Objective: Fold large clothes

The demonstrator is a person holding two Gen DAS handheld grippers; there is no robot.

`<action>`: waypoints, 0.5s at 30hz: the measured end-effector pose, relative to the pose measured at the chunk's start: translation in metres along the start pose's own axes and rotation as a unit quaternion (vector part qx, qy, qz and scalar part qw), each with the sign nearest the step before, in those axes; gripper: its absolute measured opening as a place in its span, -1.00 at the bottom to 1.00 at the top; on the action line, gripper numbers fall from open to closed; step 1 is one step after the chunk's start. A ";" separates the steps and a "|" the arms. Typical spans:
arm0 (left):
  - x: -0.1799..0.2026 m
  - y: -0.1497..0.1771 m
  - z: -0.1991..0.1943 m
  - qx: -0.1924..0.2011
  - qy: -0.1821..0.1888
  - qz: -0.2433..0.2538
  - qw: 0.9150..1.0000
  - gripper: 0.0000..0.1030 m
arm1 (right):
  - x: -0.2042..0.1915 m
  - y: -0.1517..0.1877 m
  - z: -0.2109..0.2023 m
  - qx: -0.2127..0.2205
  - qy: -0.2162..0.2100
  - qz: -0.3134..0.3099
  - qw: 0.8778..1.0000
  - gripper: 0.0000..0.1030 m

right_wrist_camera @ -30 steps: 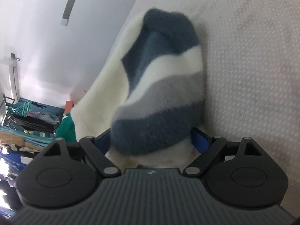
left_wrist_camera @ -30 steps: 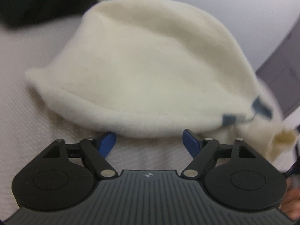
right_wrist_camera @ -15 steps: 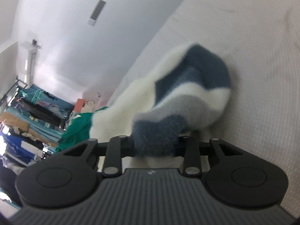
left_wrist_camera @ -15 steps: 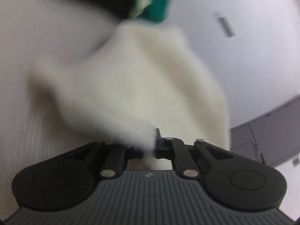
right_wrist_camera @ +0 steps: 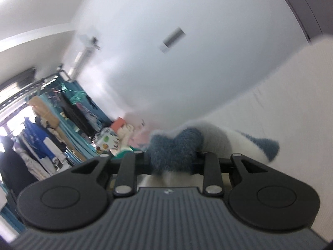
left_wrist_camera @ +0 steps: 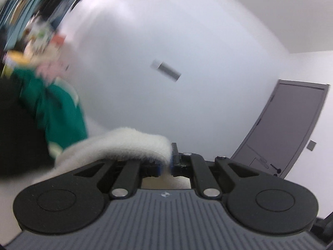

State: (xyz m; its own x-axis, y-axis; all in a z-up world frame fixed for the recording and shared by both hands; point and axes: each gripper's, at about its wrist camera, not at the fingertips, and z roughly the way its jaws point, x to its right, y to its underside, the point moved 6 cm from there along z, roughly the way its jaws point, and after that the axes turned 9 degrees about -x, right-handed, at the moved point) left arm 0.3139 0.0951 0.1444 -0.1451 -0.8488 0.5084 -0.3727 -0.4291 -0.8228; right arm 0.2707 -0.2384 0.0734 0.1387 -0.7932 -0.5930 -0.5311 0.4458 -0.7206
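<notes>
A fluffy cream sweater with blue and grey stripes is the garment. In the left wrist view its cream edge [left_wrist_camera: 129, 143] drapes over my left gripper [left_wrist_camera: 165, 164], which is shut on it. In the right wrist view a dark blue part of the sweater [right_wrist_camera: 174, 152] bunches between the fingers of my right gripper [right_wrist_camera: 172, 162], which is shut on it. Cream and blue fabric [right_wrist_camera: 245, 145] trails to the right. Both views tilt upward toward the wall.
A green garment [left_wrist_camera: 56, 114] and a black one [left_wrist_camera: 18, 129] lie at the left. The white bed surface [right_wrist_camera: 291, 108] is at the right. A clothes rack [right_wrist_camera: 52, 120] stands at the far left. A grey door [left_wrist_camera: 291, 125] is at the right.
Both grippers went from open around the sweater to shut on it, then lifted and tilted upward. The bed has dropped out of the left view.
</notes>
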 end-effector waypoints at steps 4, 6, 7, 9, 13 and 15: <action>0.049 -0.050 -0.035 0.029 0.014 0.039 0.999 -0.82 | -0.042 -0.043 -0.033 0.040 -0.012 -0.047 0.998 -0.44; 0.075 -0.072 -0.053 0.042 0.024 0.059 0.997 -0.82 | -0.062 -0.063 -0.054 0.063 -0.016 -0.074 0.995 -0.48; 0.087 -0.082 -0.064 0.048 0.031 0.066 0.996 -0.82 | -0.070 -0.070 -0.062 0.071 -0.018 -0.082 0.994 -0.49; 0.108 -0.097 -0.085 0.058 0.047 0.076 0.994 -0.82 | -0.083 -0.084 -0.080 0.089 -0.025 -0.098 0.991 -0.50; 0.134 -0.102 -0.105 0.050 0.056 0.100 0.992 -0.82 | -0.095 -0.098 -0.090 0.094 -0.014 -0.124 0.988 -0.50; 0.133 -0.092 -0.106 0.044 0.040 0.116 0.991 -0.82 | -0.090 -0.095 -0.078 0.085 -0.007 -0.127 0.988 -0.50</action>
State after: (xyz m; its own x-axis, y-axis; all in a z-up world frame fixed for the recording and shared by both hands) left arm 0.2321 0.0543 0.3147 -0.2909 -0.9022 0.3184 -0.2395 -0.2535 -0.9372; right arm 0.2432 -0.2417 0.2233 0.2617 -0.8830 -0.3896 -0.3305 0.2972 -0.8958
